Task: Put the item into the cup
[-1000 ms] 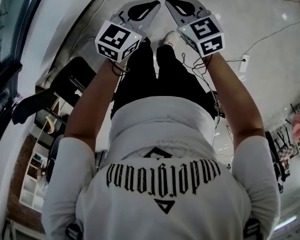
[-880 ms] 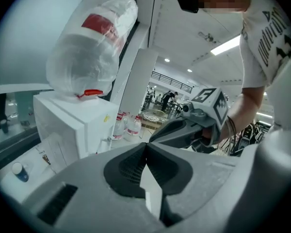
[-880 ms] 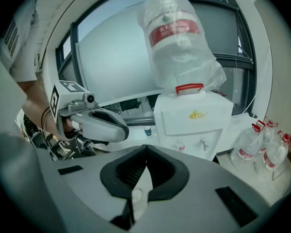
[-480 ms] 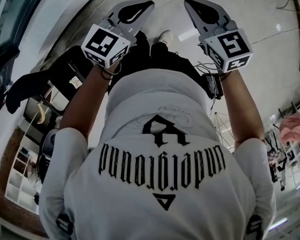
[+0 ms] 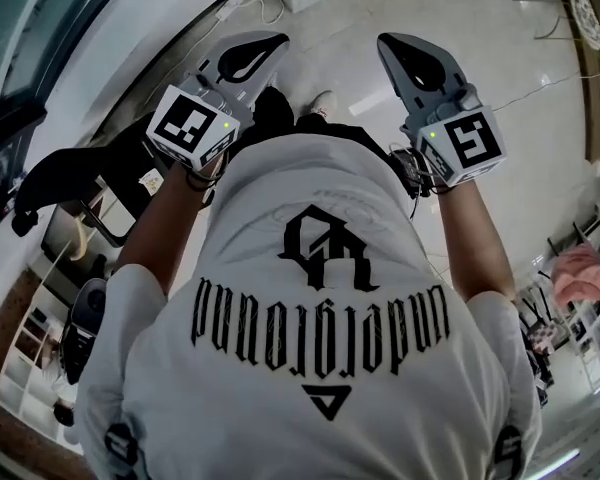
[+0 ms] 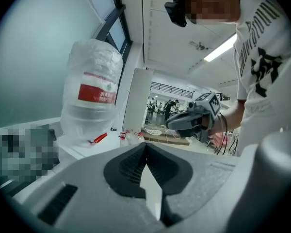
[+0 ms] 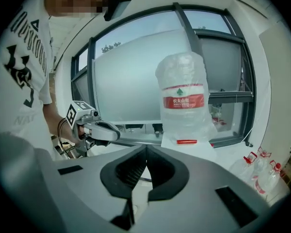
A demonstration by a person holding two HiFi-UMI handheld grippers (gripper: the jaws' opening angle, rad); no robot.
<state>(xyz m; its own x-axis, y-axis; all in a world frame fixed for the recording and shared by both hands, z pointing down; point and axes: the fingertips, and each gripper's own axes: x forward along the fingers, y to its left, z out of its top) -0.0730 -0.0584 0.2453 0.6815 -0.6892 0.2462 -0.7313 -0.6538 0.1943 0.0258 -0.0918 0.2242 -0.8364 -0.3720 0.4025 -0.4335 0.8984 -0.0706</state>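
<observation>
Jaws of left gripper (image 6: 145, 145) and right gripper (image 7: 146, 148) are clenched on nothing, both raised side by side before the person (image 5: 320, 298). Jug (image 7: 184, 98) stands beyond. Item and cup: cannot tell where.

left gripper (image 6: 145, 145): grey, black-white square markers | right gripper (image 7: 146, 148): same | shirt (image 5: 280, 430): white, black lettering | water jug (image 7: 184, 98), 1 o'clock: clear, red label
</observation>
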